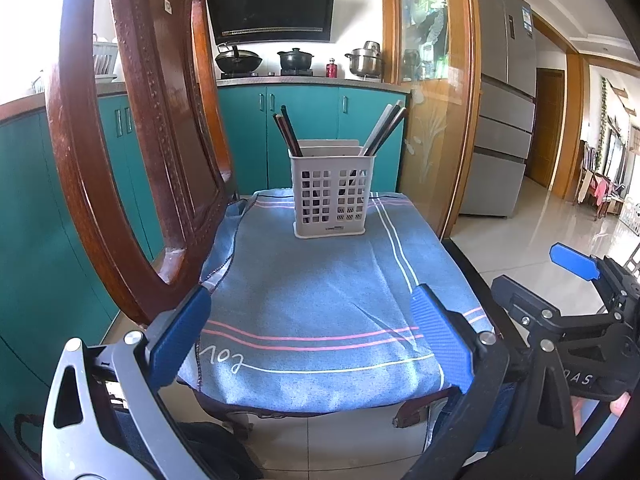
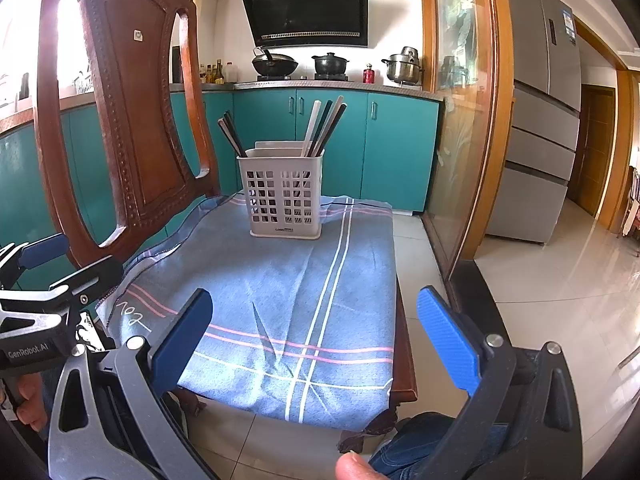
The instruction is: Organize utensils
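both hand-held grippers, the left hand-held gripper [image 1: 310, 336] and the right hand-held gripper [image 2: 314, 334], hang wide apart and empty over the near edge of a blue cloth [image 1: 320, 300] on a wooden chair [image 2: 132, 120]. at the cloth's far end stands a white utensil basket [image 1: 331, 194], chopsticks [image 1: 384, 130] leaning out of both its compartments.

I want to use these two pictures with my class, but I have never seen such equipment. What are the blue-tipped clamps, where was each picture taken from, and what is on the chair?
A person holds two hand-operated grippers, each carrying a wide-angle camera looking along its fingers. One picture comes from the left gripper, the other from the right gripper. Both are open and hold nothing. On the wooden chair lies a blue striped cloth, and on it stands a white utensil basket with chopsticks leaning inside.
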`<action>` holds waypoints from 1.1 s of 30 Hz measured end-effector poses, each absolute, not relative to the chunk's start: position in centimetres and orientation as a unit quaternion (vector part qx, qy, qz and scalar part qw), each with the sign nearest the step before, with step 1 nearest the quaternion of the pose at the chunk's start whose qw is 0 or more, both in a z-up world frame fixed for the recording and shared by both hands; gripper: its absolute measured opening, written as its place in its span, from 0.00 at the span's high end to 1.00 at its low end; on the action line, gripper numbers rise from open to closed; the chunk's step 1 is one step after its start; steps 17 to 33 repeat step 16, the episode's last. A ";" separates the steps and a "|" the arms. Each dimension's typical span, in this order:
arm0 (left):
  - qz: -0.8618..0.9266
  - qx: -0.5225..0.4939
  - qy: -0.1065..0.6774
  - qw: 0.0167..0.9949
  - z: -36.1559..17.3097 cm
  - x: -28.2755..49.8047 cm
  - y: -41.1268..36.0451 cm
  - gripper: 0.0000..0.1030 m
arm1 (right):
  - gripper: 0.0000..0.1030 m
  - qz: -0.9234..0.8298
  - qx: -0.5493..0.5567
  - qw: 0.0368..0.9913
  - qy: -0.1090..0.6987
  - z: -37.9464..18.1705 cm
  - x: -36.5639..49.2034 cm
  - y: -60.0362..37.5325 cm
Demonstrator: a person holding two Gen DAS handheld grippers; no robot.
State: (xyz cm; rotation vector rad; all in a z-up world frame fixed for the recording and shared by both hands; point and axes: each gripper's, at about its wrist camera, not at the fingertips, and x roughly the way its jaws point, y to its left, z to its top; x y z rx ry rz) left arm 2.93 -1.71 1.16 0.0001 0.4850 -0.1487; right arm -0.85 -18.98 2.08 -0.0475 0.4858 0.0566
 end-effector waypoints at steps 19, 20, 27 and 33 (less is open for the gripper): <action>-0.070 -0.003 0.265 0.962 0.0 4.3 -1.8 0.03 | 0.03 0.025 -0.023 0.967 0.252 1.4 0.0 -19.6; -0.070 -0.003 0.265 0.962 0.0 4.3 -1.8 0.03 | 0.03 0.025 -0.023 0.967 0.252 1.4 0.0 -19.6; -0.070 -0.003 0.265 0.962 0.0 4.3 -1.8 0.03 | 0.03 0.025 -0.023 0.967 0.252 1.4 0.0 -19.6; -0.070 -0.003 0.265 0.962 0.0 4.3 -1.8 0.03 | 0.03 0.025 -0.023 0.967 0.252 1.4 0.0 -19.6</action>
